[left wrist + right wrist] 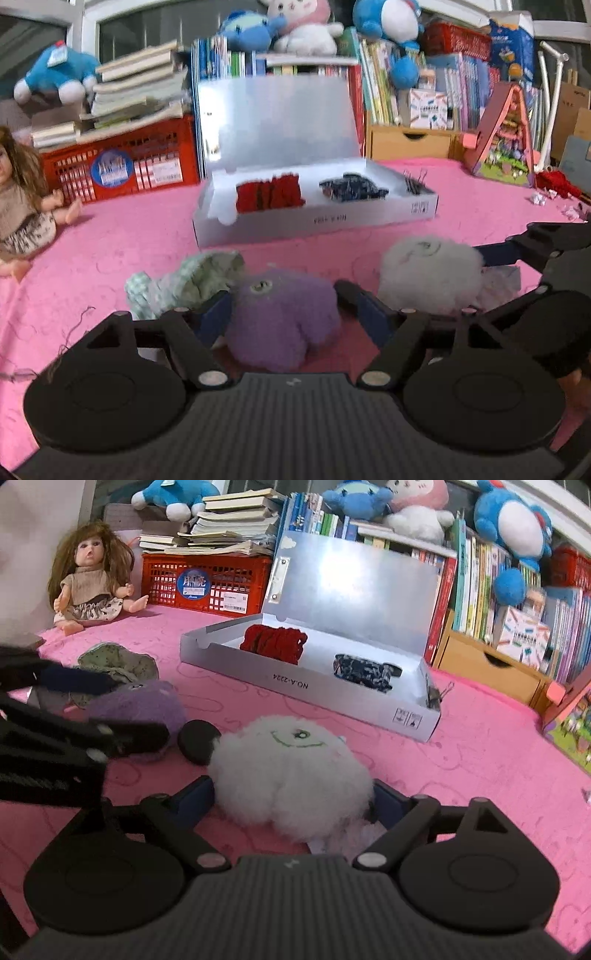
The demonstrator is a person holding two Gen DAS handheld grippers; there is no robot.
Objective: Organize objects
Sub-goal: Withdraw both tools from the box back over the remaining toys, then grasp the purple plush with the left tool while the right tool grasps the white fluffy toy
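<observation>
On the pink cloth a fluffy purple plush lies between the fingers of my left gripper, whose pads touch both its sides. A fluffy white plush with a green stitched eye sits in my right gripper, with the pads against its fur. The two plushes lie side by side. Behind them stands an open white box that holds a red knitted piece, a dark blue patterned piece and binder clips. A pale green cloth piece lies left of the purple plush.
A small black disc lies between the plushes. A doll sits at the back left beside a red crate stacked with books. Bookshelves with plush toys, a wooden drawer unit and a pink toy house line the back.
</observation>
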